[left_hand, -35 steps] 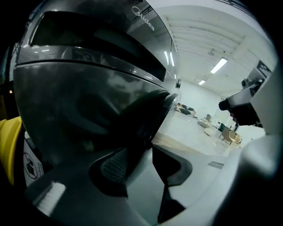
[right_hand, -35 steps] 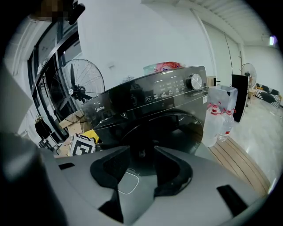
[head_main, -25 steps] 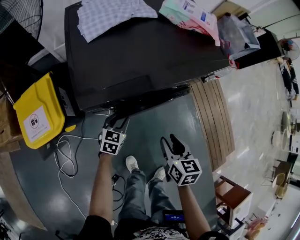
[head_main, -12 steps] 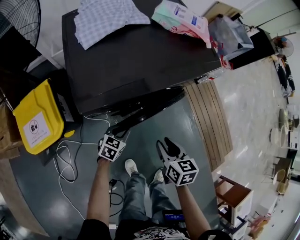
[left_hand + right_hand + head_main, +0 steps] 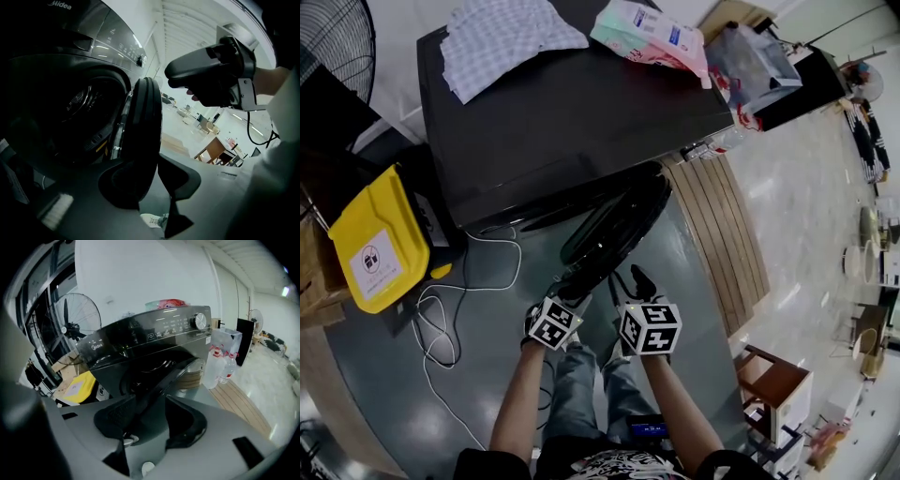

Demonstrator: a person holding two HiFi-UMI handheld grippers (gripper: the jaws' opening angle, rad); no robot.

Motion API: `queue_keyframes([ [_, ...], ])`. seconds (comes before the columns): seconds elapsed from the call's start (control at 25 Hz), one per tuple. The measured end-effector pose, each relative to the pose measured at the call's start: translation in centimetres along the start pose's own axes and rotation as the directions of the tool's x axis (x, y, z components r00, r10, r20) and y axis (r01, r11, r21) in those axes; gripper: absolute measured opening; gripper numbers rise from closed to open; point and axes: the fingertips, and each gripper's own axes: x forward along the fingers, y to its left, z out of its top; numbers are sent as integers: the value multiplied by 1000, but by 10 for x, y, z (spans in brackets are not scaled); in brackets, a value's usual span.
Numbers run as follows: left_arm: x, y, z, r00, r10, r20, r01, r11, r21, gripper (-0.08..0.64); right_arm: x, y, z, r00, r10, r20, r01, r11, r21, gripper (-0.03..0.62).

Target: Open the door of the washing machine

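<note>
Looking along the left gripper [image 5: 150, 163], I have the door [image 5: 143, 117] standing edge-on between its fingers, which hold the thick black rim while easing slightly apart. The door is round, dark and glossy, swung well out from the washing machine [image 5: 101, 51]. Just left of the fingers, the open mouth shows the perforated metal drum [image 5: 79, 101].

The right gripper [image 5: 150, 401] hangs just beside the left one, its fingers wide and opening further, pressing on nothing. The door's curved glass edge runs up and away from the gap between them, and I cannot tell whether it touches them.

Beyond the fingers the machine's front panel is smooth dark grey, with "Midea" in pale letters at its upper left and a round silver dial [image 5: 200, 320] at the right. On its flat top lie a checked cloth [image 5: 511, 37] and a pink-and-white packet [image 5: 652, 33]. Far left of the fingers sits a yellow plastic box [image 5: 375, 239] with a white label. Far right stand clear water bottles [image 5: 222, 364].
</note>
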Motion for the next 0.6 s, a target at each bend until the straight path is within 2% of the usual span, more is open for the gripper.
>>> queue_keyframes([
  [0.12, 6, -15, -1, 1000, -24, 3, 24, 999, -23, 118, 4, -13, -5, 995, -95, -20, 94, 995, -22, 201],
  [0.2, 11, -25, -2, 999, -36, -3, 36, 999, -30, 120, 6, -17, -8, 992, -120, -30, 120, 993, -15, 207],
  [0.36, 18, -44, -1, 998, -56, 18, 56, 998, -17, 120, 10, -20, -24, 988, -126, -84, 124, 992, -26, 215],
  [0.52, 21, -59, 0, 995, -98, -8, 98, 995, 31, 120, 6, -31, -34, 989, -120, -92, 118, 993, -27, 199],
  [0.6, 16, -61, -4, 993, -118, -20, 118, 993, 12, 133, 2, -35, -37, 990, -108, -94, 105, 994, -38, 201],
])
